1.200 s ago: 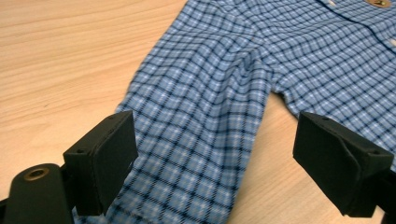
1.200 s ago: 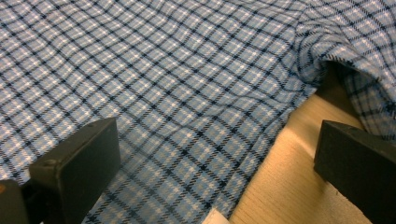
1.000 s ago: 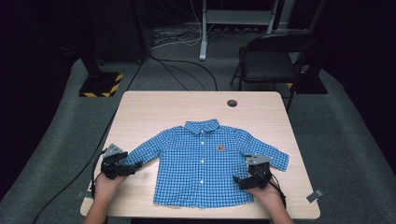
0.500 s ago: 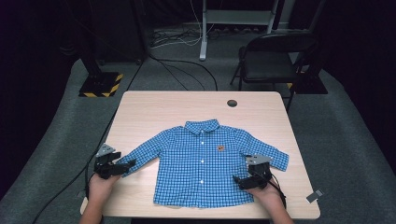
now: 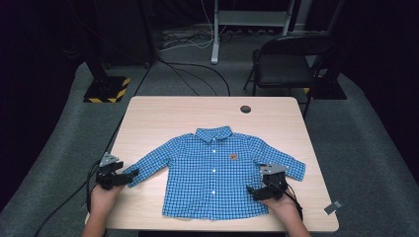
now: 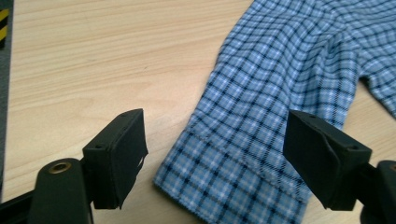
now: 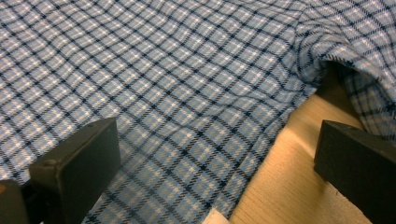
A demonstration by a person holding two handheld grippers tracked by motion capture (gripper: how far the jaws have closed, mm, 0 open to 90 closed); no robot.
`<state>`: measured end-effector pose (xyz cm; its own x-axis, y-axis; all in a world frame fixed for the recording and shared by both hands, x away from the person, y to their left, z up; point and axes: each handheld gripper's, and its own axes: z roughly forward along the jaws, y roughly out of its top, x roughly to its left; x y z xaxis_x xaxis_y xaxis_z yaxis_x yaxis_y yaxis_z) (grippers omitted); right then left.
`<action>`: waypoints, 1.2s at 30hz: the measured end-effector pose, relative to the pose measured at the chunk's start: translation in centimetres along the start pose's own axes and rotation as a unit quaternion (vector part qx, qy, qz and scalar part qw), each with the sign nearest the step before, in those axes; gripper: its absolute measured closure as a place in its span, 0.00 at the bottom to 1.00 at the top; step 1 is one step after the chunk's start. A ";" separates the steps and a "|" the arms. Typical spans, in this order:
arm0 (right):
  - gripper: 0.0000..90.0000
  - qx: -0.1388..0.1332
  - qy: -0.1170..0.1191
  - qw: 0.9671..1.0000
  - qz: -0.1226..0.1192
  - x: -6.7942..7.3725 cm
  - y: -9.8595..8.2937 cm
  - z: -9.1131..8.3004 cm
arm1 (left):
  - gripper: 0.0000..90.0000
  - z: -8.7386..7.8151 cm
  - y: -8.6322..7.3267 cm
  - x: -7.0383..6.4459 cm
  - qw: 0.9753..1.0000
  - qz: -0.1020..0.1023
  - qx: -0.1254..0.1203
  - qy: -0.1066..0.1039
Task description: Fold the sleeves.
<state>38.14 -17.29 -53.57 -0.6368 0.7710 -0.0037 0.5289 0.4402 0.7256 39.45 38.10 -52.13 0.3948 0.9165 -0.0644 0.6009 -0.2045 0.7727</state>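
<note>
Pale wood table point(image 5: 163, 113) carries a blue checked shirt point(image 5: 213, 173) lying flat, buttoned side up, at lower centre of the high view. The left gripper point(image 5: 117, 178) is spread wide astride the sleeve cuff point(image 6: 233, 186); the right gripper point(image 5: 261, 191), also gaping, straddles the side seam near the hem. A shallow bite could pinch only one layer and drag the shirt askew. Bare wood lies beyond the collar; the near edge is close.
</note>
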 end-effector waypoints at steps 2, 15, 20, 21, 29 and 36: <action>0.00 0.000 0.000 1.000 0.000 0.0 0.0 0.0 | 0.25 0.0 0.0 0.0 1.000 -0.001 0.001 0.001; 0.00 0.000 0.000 1.000 0.000 0.0 0.0 0.0 | 0.28 -0.2 -0.3 0.5 1.000 -0.006 0.003 0.008; 0.00 0.000 0.000 1.000 0.000 0.0 0.0 0.0 | 0.29 -0.3 -0.4 0.5 1.000 0.002 0.010 0.015; 0.00 0.000 -0.001 1.000 0.000 0.0 0.0 0.0 | 0.29 -0.2 -0.4 0.4 1.000 0.006 0.013 0.019; 0.00 0.000 -0.001 1.000 0.000 0.0 0.0 0.0 | 0.29 -0.2 -0.4 0.5 0.999 0.011 0.018 0.024; 0.00 0.000 -0.001 1.000 0.000 0.0 0.0 0.0 | 0.30 0.1 -0.4 0.3 0.999 0.021 0.025 0.026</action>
<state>38.12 -17.31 -53.58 -0.6358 0.7718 -0.0049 0.5291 0.4404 0.7253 39.35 38.42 -52.49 0.3836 0.9235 0.0013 0.6200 -0.2586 0.7408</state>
